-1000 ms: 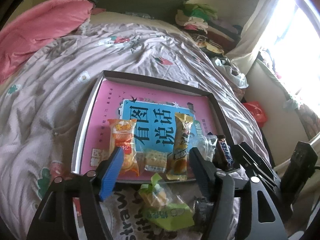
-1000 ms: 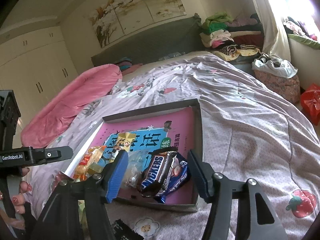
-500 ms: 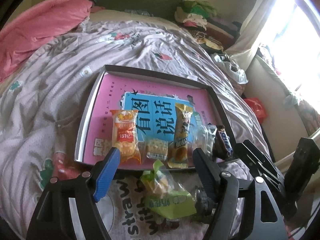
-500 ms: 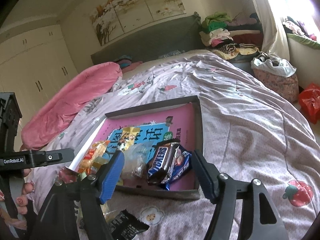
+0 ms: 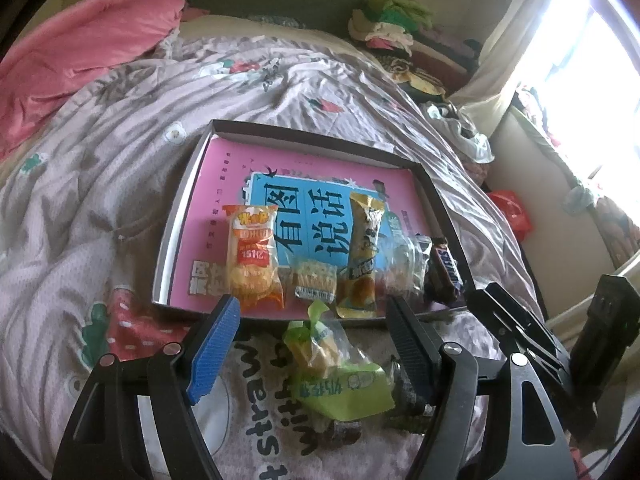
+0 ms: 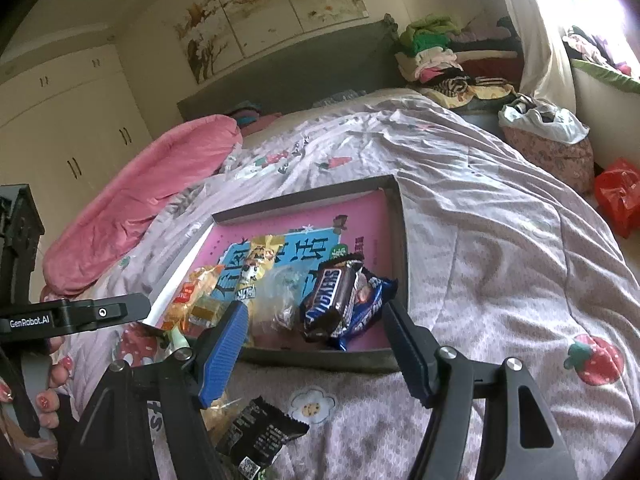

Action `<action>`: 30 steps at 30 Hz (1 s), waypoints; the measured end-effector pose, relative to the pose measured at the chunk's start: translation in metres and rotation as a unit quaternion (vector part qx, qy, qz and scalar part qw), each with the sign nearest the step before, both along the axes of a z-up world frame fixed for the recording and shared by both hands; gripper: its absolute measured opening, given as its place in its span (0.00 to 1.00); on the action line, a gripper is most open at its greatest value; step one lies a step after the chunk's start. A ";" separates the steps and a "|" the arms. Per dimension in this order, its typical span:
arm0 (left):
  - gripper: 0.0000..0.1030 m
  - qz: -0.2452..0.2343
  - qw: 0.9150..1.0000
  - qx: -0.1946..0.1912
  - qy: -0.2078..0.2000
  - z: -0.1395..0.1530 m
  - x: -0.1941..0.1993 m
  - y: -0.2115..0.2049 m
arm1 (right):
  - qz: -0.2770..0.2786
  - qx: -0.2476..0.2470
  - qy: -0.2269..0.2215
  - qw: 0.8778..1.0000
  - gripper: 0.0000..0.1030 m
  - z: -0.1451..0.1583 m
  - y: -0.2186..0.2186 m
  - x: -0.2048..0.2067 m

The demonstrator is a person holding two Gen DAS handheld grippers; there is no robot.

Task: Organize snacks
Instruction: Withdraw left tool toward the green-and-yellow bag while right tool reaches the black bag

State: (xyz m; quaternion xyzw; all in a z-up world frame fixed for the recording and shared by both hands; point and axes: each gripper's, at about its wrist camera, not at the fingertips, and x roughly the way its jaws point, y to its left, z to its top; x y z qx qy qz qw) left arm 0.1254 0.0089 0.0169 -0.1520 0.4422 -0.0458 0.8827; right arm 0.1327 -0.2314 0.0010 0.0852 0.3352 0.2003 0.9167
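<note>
Left wrist view: the left gripper (image 5: 312,316) hangs over the near edge of a shallow dark-rimmed tray (image 5: 176,216) lying on a bedspread (image 5: 80,184) printed with strawberries. Its jaws stand spread, with nothing pinched; a green-wrapped snack (image 5: 340,380) lies on the bedspread between them, just outside the tray and untouched by the pads. Along the tray's near edge, on its pink and blue printed floor, lie in a row an orange snack bag (image 5: 252,256), a small clear cracker packet (image 5: 314,280), a yellow snack packet (image 5: 362,252), a clear wrapper (image 5: 404,264) and a Snickers bar (image 5: 444,266). A pink quilt (image 5: 80,52) is bunched at the far left of the bed.

Right wrist view: the right gripper (image 6: 312,320) is held before the tray's near right corner, jaws apart and empty. The Snickers bar (image 6: 330,296) rests tilted on a blue-wrapped snack (image 6: 370,306) inside the tray (image 6: 400,240), framed between the fingers but clear of both pads. A black snack packet (image 6: 260,436) lies on the bedspread below the blue finger pad (image 6: 224,352). At the left edge, a person's fingers (image 6: 48,396) grip the other tool's handle.
</note>
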 end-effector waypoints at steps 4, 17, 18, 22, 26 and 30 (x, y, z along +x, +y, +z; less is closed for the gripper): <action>0.74 -0.002 1.000 -0.003 0.004 -0.002 -0.004 0.000 | -0.004 -0.005 0.000 1.000 0.67 0.001 0.001 -0.003; 0.74 -0.003 1.000 -0.012 0.009 -0.007 -0.007 0.003 | -0.002 -0.023 0.045 0.999 0.67 0.005 0.013 -0.021; 0.74 -0.004 1.000 -0.012 0.010 -0.008 -0.007 0.003 | -0.002 -0.026 0.050 0.998 0.67 0.003 0.014 -0.023; 0.74 -0.004 1.000 -0.013 0.017 -0.013 -0.007 0.003 | -0.002 -0.037 0.077 0.996 0.67 -0.007 0.017 -0.031; 0.74 -0.003 1.000 -0.015 0.026 -0.019 -0.007 0.003 | 0.002 -0.045 0.098 0.994 0.67 -0.019 0.021 -0.036; 0.74 -0.002 0.999 -0.016 0.030 -0.024 -0.008 0.004 | 0.008 -0.053 0.110 0.992 0.67 -0.027 0.027 -0.040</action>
